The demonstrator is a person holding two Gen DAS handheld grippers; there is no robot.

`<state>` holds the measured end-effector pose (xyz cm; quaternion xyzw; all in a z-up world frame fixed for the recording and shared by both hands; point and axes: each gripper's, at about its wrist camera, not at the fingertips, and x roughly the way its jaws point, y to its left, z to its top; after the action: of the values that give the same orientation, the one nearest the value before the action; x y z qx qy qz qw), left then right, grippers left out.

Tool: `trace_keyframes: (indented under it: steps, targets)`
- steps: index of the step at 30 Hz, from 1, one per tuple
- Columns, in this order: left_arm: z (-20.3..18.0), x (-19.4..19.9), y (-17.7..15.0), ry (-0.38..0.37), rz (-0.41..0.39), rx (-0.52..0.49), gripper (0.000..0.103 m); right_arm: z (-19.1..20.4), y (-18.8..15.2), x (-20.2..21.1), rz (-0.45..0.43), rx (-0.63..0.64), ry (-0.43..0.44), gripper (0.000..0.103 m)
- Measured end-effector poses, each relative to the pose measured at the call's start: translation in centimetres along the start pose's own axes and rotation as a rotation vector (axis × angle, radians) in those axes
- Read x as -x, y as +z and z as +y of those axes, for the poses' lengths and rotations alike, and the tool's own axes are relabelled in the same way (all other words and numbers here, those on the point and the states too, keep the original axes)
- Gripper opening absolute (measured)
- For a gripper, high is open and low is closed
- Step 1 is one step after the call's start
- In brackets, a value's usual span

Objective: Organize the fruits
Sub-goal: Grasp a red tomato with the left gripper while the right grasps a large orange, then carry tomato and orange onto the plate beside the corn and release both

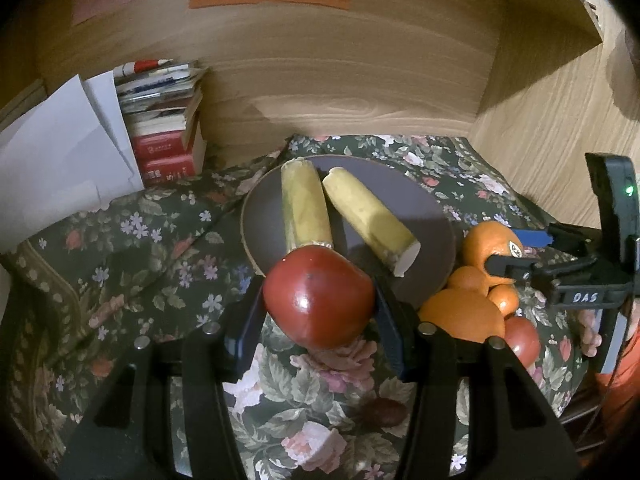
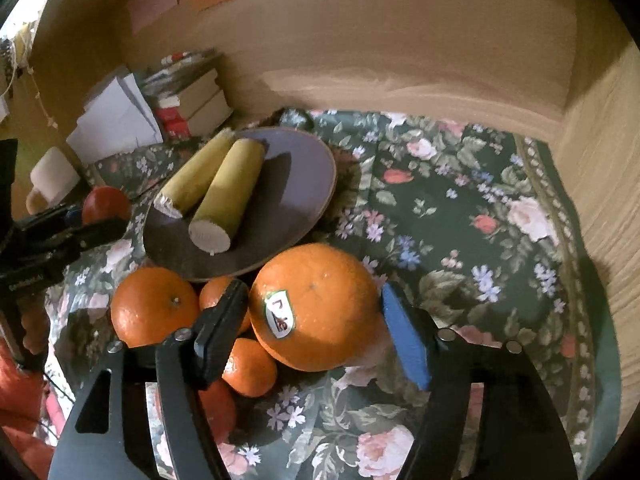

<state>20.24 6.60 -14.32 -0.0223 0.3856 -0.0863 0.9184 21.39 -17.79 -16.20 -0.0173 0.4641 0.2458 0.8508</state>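
My left gripper (image 1: 318, 304) is shut on a red tomato (image 1: 318, 298) and holds it just above the near rim of a grey plate (image 1: 416, 200). Two yellow corn pieces (image 1: 306, 210) lie on the plate. My right gripper (image 2: 316, 308) has its fingers on both sides of a large stickered orange (image 2: 316, 306), touching it. Beside it lie another orange (image 2: 154, 306) and small tangerines (image 2: 250, 368). The right gripper (image 1: 516, 254) also shows in the left wrist view at the orange (image 1: 490, 242).
A floral cloth (image 2: 460, 220) covers the table inside wooden walls (image 1: 340, 80). A stack of books (image 1: 168, 136) and white paper (image 1: 60, 160) stand at the back left. A second tomato (image 1: 522, 340) and a dark small fruit (image 1: 386, 412) lie near the oranges. A white mug (image 2: 54, 180) stands at left.
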Motion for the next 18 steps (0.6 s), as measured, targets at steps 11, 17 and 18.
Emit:
trace_keyframes:
  steps: [11,17,18]
  targets:
    - [-0.2,0.1,0.9,0.002,-0.022,0.003,0.052,0.0,-0.3,-0.5,0.004,-0.005,-0.002,0.067]
    - [-0.7,0.1,2.3,0.002,-0.044,-0.013,0.052,0.3,0.7,0.5,-0.040,0.010,-0.024,0.067]
    - [-0.8,0.0,2.6,0.003,-0.048,-0.015,0.052,0.2,1.0,0.7,-0.048,0.010,-0.022,0.067]
